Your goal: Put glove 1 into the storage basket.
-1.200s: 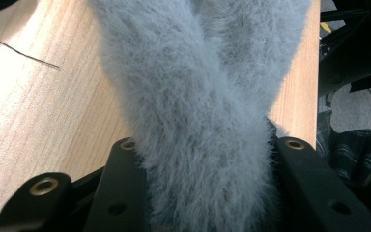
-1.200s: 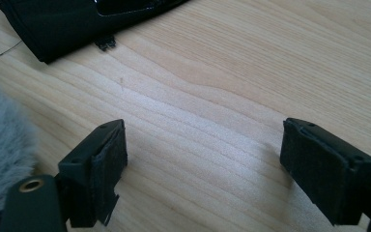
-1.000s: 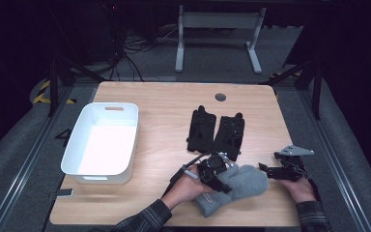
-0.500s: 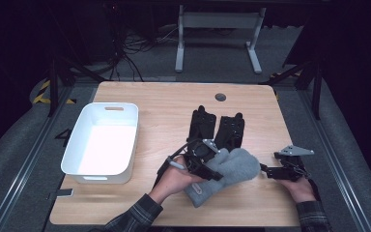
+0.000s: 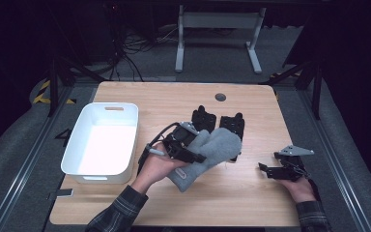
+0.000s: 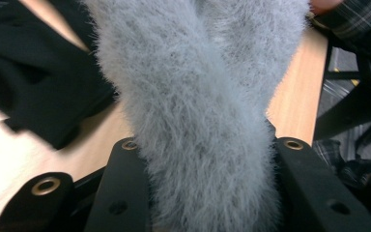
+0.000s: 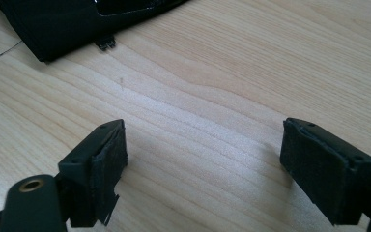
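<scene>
My left gripper [image 5: 186, 145] has the grey mitten [image 5: 207, 154] clamped between its jaws. In the left gripper view the fuzzy mitten [image 6: 198, 111] fills the gap from one jaw to the other, and both pads press into the pile, so the jaws stand partly closed around its thickness. The mitten runs out ahead of the jaws and hangs above the tabletop [image 5: 232, 193]; in the high view its cuff end seems to droop toward my hand, though I can't be sure whether that end touches the wood. Just beyond the mitten's far end lie two black gloves [image 5: 220, 123], flat on the tabletop, side by side. One of them [image 6: 34, 82] shows to the left of my left jaws, below the mitten.

My right gripper [image 5: 282, 168] is low over the tabletop, well apart from the mitten. Its jaws are wide open with nothing between them: in the right gripper view I see bare wood [image 7: 207, 130] in the gap. Ahead of those jaws and to their left, the edge of a black glove [image 7: 77, 24] lies on the wood.

Well off to the far side of my left gripper sits a white bin [image 5: 104, 140].
</scene>
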Motion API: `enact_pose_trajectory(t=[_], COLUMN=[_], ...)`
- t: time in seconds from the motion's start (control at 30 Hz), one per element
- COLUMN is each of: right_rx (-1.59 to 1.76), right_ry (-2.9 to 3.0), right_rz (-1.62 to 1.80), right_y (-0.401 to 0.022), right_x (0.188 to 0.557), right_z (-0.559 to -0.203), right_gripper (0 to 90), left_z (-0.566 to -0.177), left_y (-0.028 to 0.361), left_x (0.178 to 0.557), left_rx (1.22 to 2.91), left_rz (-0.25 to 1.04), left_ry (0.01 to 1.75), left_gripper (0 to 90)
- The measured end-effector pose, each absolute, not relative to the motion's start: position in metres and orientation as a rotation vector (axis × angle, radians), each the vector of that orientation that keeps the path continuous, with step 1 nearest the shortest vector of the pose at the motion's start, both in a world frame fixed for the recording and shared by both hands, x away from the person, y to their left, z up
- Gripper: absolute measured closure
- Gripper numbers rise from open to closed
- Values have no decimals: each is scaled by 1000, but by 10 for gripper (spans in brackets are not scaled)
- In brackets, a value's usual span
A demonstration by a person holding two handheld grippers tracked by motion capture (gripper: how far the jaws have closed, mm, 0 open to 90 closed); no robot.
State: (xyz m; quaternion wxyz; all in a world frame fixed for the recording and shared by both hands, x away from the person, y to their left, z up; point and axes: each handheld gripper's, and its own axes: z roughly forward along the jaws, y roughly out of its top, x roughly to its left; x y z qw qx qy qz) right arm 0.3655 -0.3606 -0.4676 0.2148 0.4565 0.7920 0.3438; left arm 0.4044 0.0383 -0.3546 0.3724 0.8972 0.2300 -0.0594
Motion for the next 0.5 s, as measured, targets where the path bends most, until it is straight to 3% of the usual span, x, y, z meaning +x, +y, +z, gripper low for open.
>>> enact_pose_trajectory(t=[0.5], right_rx=[1267], right_ry=[2196], right_rz=[953], right_y=[-361], right_x=[366], right_z=[-468], right_gripper=[174], left_z=[-316], left_y=[111], left_x=[422], left_rx=[2235], left_rz=[-23], left_ry=[751], left_gripper=[649])
